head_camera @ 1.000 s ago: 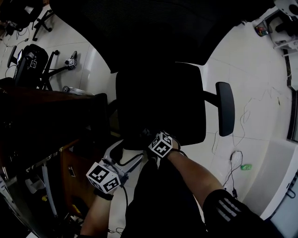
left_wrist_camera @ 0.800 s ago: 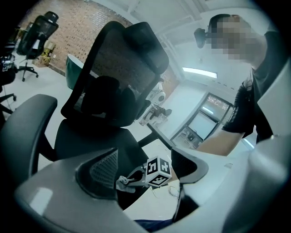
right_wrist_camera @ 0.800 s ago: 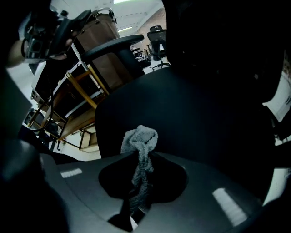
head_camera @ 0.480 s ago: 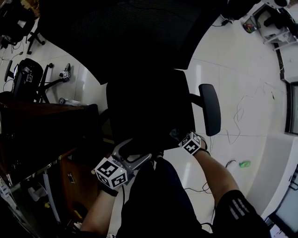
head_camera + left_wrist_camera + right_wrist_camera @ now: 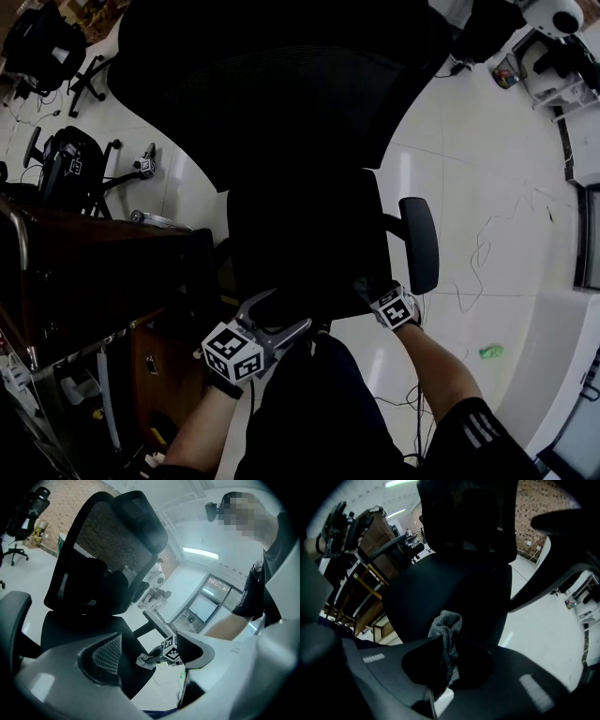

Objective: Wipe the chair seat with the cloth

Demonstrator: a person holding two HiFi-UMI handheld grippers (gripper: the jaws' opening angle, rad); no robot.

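Note:
The black chair seat (image 5: 309, 239) lies straight below me, dark and hard to read. My right gripper (image 5: 370, 289) sits at the seat's front right corner, shut on a bunched grey cloth (image 5: 446, 637) that hangs between its jaws over the seat (image 5: 440, 588). In the head view the cloth itself is lost in the dark. My left gripper (image 5: 274, 317) hovers off the seat's front left edge, jaws wide apart and holding nothing. The left gripper view looks across the seat (image 5: 79, 627) at the cloth (image 5: 145, 661) in the right gripper.
The tall mesh backrest (image 5: 281, 84) rises behind the seat, and an armrest (image 5: 418, 244) sticks out on the right. A wooden desk (image 5: 84, 272) stands close on the left. Other chairs (image 5: 66, 164) are at far left. Cables (image 5: 487, 244) and a green item (image 5: 490, 352) lie on the white floor.
My right gripper has swept with the cloth from the seat's front middle to its front right corner. The left gripper has stayed near the front left edge, still open.

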